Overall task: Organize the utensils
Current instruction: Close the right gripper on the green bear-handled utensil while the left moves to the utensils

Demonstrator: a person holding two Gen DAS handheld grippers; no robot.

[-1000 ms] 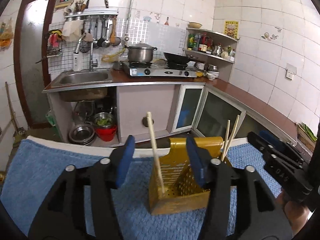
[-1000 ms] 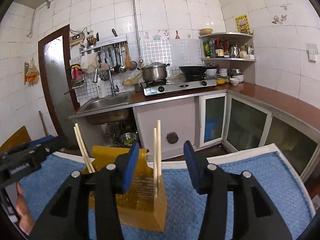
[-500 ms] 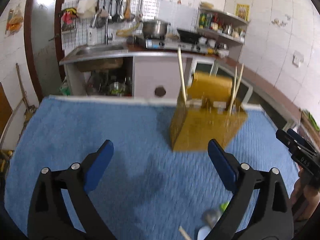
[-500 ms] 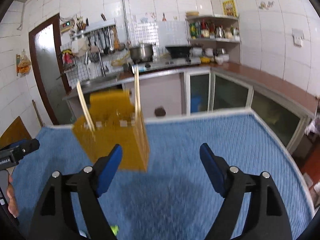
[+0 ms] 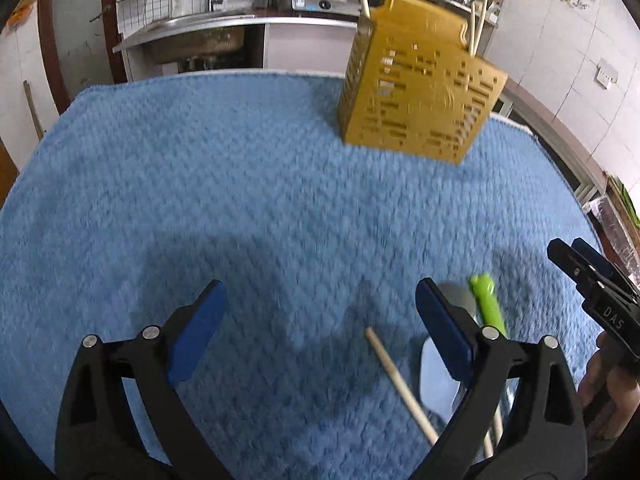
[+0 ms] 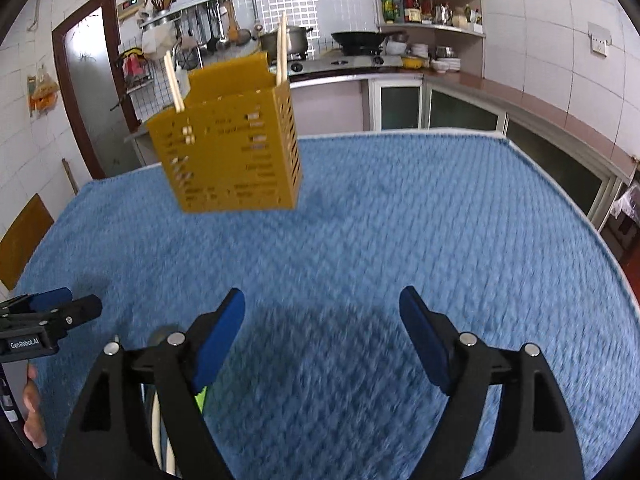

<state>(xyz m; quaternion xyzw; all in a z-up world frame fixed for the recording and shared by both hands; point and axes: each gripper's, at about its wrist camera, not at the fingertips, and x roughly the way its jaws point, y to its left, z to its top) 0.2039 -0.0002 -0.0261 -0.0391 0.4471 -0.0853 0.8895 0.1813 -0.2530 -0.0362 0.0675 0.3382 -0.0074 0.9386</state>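
Both my left tool [image 5: 318, 330] and right tool [image 6: 322, 334] have just spread wide, empty. The yellow perforated plastic utensil holder [image 5: 416, 92] stands on the blue-towelled table [image 5: 240, 184]; a wooden chopstick [image 5: 400, 384] lies near my left tool.

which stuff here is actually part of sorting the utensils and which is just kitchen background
Part of the job:
yellow utensil holder with chopsticks standing in it
loose chopstick on the blue towel
green-handled utensil
pale spoon

Just lying about:
pot and wok on the stove
bottles on the corner shelf
sink
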